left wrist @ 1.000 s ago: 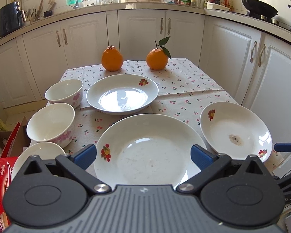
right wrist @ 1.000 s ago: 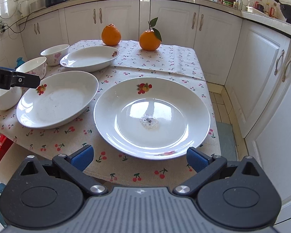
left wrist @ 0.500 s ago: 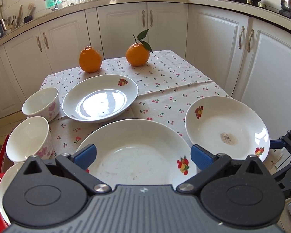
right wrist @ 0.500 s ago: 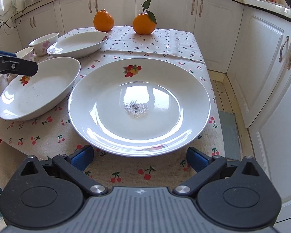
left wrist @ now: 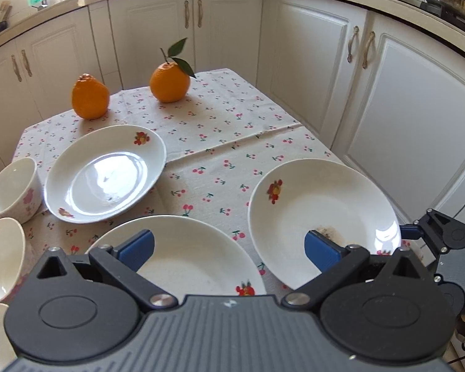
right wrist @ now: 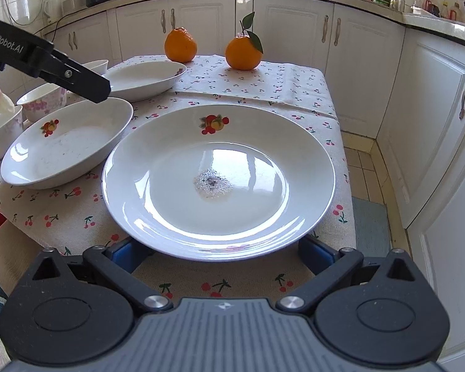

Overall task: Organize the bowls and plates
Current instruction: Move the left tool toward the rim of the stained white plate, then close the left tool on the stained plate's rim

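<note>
Three white fruit-print plates lie on the cherry-print tablecloth [left wrist: 232,130]. My left gripper [left wrist: 229,248] hangs open over the near plate [left wrist: 186,254]. To its right lies a plate with a dark stain [left wrist: 322,214], and a third plate [left wrist: 105,173] sits farther back on the left. In the right wrist view the stained plate [right wrist: 217,179] fills the middle. My right gripper [right wrist: 220,255] is open at that plate's near rim, which hides both blue fingertips. The left gripper [right wrist: 77,77] reaches over the neighbouring plate [right wrist: 65,148].
Two flowered bowls [left wrist: 12,189] [left wrist: 0,257] stand at the table's left edge, with a third rim at the lower left. Two oranges [left wrist: 90,96] [left wrist: 170,82] sit at the back. White cabinets [left wrist: 403,117] close in behind and to the right. A gloved fingertip [right wrist: 3,104] shows by the bowls.
The left gripper has swung right and lower over the near plate. The right gripper has moved forward until the stained plate's near rim covers its fingertips.
</note>
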Motion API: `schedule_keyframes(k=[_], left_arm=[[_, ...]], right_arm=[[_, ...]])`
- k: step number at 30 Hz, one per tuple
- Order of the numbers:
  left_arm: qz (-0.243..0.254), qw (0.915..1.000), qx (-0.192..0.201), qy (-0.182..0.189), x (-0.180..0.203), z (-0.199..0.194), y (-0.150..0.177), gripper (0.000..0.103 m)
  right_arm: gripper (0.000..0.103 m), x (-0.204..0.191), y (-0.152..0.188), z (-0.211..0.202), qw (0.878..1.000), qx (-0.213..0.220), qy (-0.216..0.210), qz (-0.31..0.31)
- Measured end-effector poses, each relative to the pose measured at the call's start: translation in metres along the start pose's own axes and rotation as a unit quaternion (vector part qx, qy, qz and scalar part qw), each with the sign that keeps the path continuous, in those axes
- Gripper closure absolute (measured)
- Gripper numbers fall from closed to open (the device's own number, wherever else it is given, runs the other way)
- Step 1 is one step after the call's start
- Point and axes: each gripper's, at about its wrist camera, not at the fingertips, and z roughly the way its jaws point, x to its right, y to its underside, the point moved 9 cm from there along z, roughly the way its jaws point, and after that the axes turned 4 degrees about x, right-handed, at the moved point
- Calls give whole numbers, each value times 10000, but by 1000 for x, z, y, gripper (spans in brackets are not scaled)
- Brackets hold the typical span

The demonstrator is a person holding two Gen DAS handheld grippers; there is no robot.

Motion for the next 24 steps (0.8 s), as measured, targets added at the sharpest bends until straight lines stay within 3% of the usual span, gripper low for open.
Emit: schedule_keyframes(k=[6,18,24], left_arm=[[333,9984,-207,419,25,12,-8,1],[569,9879,-869,1148,51,37,-34,1],[785,9829,-1198,1154,57,68,-37,3]], right_arm=[[0,1,3,-3,9994,315,-80,-77],[0,8,4,-8,9988,177,-359,-273],[0,11,4,-8,9985,230,-372,-324]])
